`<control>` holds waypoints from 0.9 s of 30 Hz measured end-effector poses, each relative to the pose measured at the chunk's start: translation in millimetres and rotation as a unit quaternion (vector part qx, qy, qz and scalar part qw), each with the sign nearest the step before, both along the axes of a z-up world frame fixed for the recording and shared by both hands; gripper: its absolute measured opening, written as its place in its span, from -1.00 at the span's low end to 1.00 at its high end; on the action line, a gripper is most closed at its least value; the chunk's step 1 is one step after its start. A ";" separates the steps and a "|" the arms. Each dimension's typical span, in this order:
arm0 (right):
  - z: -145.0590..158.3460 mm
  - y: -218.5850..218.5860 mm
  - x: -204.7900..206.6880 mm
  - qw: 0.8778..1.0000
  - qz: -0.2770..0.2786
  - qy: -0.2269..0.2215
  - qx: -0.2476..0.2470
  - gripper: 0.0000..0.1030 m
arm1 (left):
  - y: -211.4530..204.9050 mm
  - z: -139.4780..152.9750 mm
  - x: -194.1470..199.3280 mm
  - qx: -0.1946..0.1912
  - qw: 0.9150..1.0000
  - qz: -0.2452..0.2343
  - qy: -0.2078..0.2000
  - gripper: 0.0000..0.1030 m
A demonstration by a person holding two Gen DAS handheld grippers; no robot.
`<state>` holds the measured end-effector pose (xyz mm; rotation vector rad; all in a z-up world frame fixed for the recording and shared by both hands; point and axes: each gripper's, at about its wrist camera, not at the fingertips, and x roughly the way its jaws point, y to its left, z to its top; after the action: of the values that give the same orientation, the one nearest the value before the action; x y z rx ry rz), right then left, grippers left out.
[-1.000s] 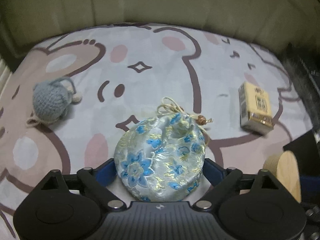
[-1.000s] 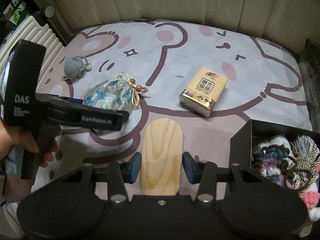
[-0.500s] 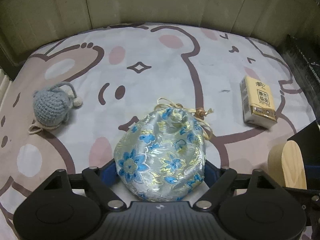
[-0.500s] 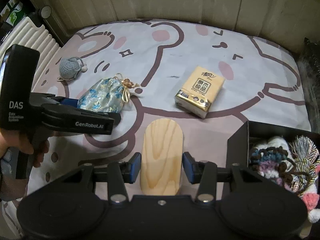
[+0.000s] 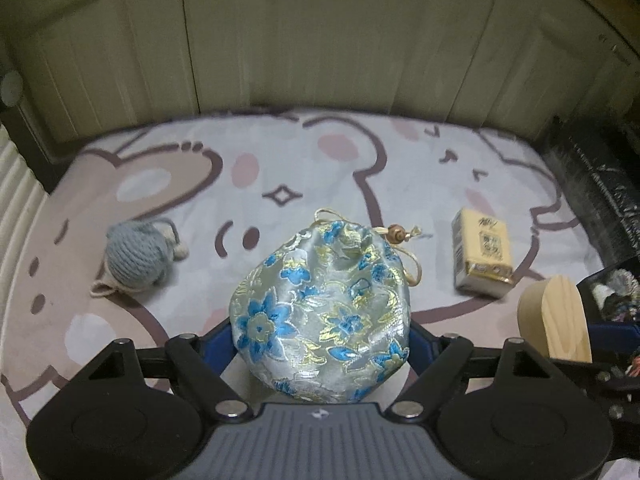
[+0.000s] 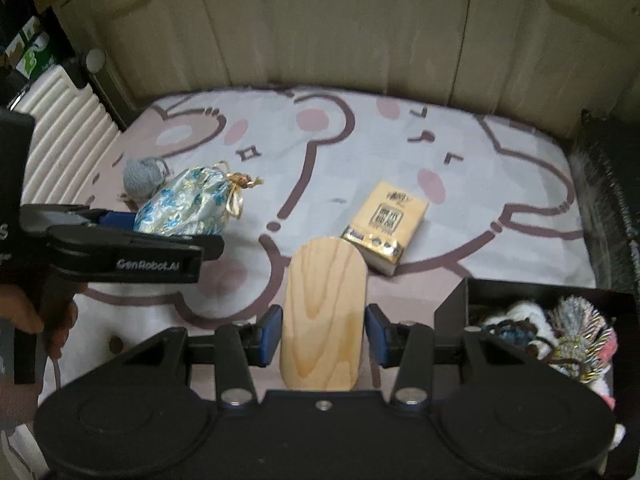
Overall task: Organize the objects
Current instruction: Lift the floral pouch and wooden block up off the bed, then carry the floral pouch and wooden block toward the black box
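Observation:
A silver brocade pouch (image 5: 320, 312) with blue flowers and a cream drawstring hangs a little above the mat, squeezed between the blue pads of my left gripper (image 5: 320, 340). The right wrist view shows this pouch (image 6: 188, 208) at the left, in the left gripper (image 6: 120, 240) that a hand holds. My right gripper (image 6: 324, 336) is shut on an oval wooden block (image 6: 324, 312), held over the mat's front. In the left wrist view the wooden block (image 5: 560, 316) shows at the right edge.
A yellow tissue pack (image 6: 386, 224) lies mid-mat and a grey-blue knitted ball (image 5: 136, 258) at the left. A black box (image 6: 456, 300) at the front right holds yarn and tassel items. Cabinet doors stand behind the bear-print mat (image 6: 360, 152); a white ribbed panel (image 6: 60, 136) flanks its left.
The left gripper's jaws closed in on the pouch and lifted it off the mat. The right gripper with the wooden block stayed almost in place.

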<state>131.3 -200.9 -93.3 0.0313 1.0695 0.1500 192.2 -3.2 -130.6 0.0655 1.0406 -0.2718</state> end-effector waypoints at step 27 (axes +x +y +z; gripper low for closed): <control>70.3 -31.3 -38.7 0.987 -0.077 -0.140 -0.006 -0.10 | -6.8 96.1 -64.1 -0.033 0.992 -0.009 -0.118 0.62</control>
<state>92.6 -232.2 -23.0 0.0807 0.7833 0.0068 128.1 -10.1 -34.5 0.0465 0.7952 -0.3067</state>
